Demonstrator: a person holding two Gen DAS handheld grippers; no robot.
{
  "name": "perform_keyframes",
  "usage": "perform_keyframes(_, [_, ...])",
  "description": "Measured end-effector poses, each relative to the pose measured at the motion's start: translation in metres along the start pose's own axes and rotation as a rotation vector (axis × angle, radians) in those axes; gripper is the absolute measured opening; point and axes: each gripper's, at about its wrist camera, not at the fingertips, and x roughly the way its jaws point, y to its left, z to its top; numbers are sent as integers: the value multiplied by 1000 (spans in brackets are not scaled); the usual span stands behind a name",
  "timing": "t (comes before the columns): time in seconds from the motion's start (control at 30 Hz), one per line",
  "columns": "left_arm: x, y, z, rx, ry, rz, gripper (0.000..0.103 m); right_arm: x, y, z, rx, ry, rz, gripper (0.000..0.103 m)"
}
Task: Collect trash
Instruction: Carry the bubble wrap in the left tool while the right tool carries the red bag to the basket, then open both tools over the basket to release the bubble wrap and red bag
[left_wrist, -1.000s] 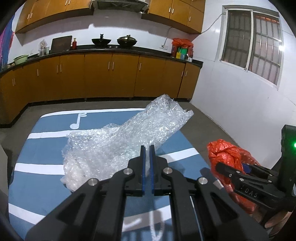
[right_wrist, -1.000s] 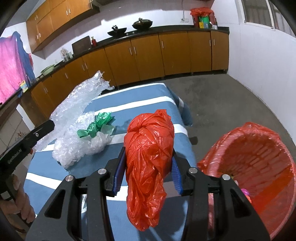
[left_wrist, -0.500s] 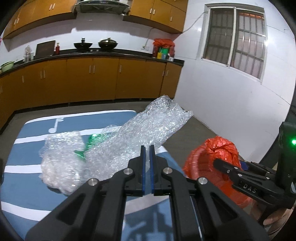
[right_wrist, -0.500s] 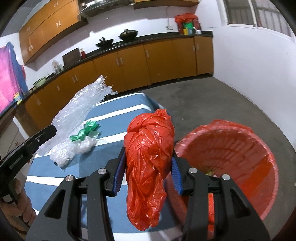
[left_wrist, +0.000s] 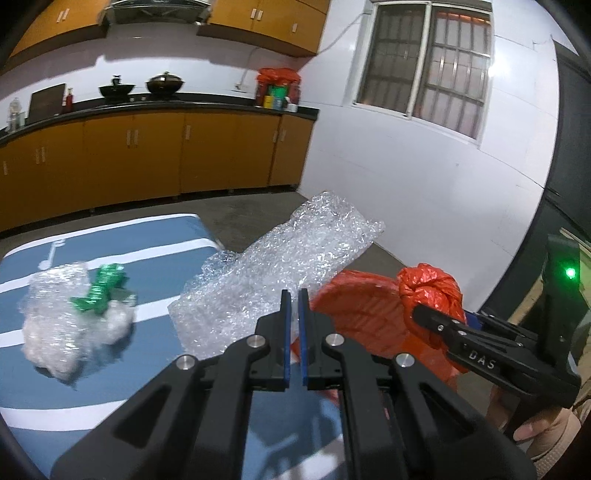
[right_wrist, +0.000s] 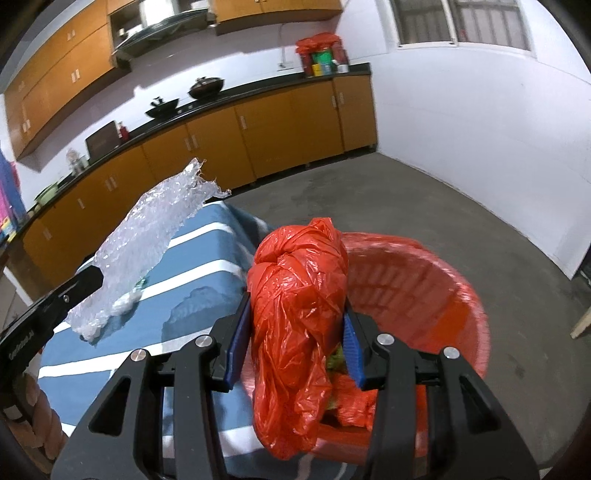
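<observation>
Red plastic is lining the round trash basket (right_wrist: 454, 295), the biggest thing in play, which is standing on the floor just beside the blue-and-white striped table (right_wrist: 199, 258). For a clean drop, each load should be sitting squarely over that open mouth before anything is let go.

Next in size, the long sheet of bubble wrap (left_wrist: 288, 266) is sticking out from the left gripper (left_wrist: 294, 306), whose jaws are pressed nearly together on its near end. Its free end is reaching toward the basket while the rest is hanging over the table corner, so I judge it needs carrying further across, tip angled down, or it will likely drape over the rim.

Smaller, the knotted red bag (right_wrist: 299, 306) is being squeezed between the blue pads of the right gripper (right_wrist: 295, 332), jaws clamped on its middle. It is hanging right above the basket's near edge, so a little more reach inward looks wise.

Smallest, a crumpled clear wad with a green scrap (left_wrist: 99, 288) is lying on the table, awaiting collection.
</observation>
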Motion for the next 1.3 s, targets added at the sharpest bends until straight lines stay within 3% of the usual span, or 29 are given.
perform_keyframes(0.53, [45,-65,-8,52,68,-129,5,-19,-55,-4,87,-23,-84,45])
perform_keyframes(1.1, [97,-82,-19,34,170,-162,6,-5,-76,-2,123,-3,-83,46])
perform_keyframes(1.3, [103,-71,-23,15,190,-148,14,2,-83,-4,135,11,-70,58])
